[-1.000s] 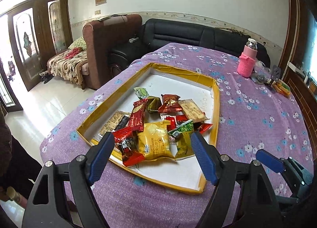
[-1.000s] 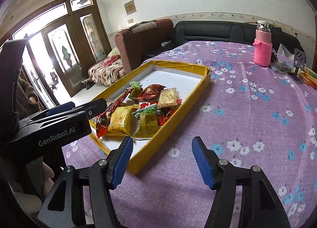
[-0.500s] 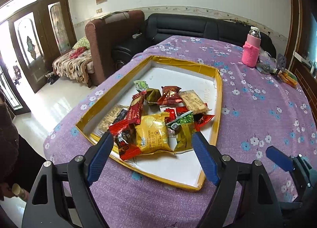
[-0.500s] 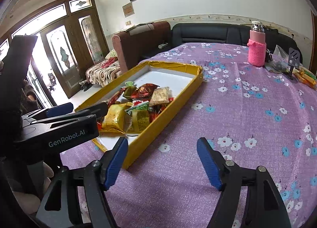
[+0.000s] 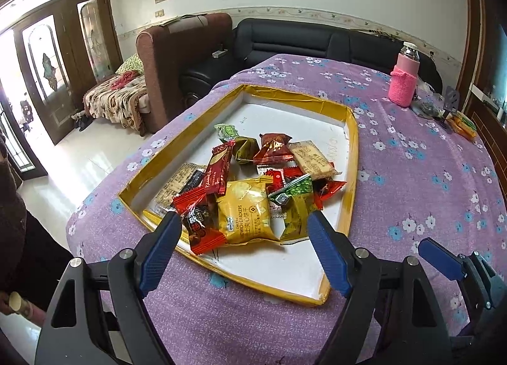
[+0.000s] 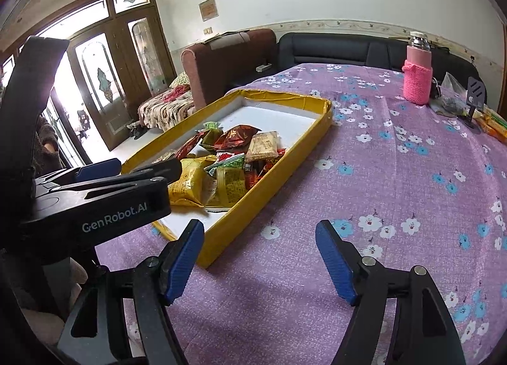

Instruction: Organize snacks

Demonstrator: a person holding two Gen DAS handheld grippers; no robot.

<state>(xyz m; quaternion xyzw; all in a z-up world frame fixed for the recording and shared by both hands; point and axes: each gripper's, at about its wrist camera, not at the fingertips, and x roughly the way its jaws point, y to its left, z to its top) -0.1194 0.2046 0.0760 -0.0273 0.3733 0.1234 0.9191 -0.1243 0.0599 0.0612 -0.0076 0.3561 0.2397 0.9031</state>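
Inside shallow yellow-walled tray [image 5: 351, 175]: crinkly foil snacks [image 5: 245, 219].

snack packets [image 5: 244, 222]: glossy foil (crinkled) | tablecloth [image 5: 412, 175]: matt cloth

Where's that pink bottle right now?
The pink bottle stands upright at the far right of the purple flowered table, beyond the yellow snack tray. In both views it sits beside a small clutter of items, just in front of the black sofa.

Snack packets [image 5: 253, 187] heaped in yellow-rimmed tray [image 5: 351, 175]
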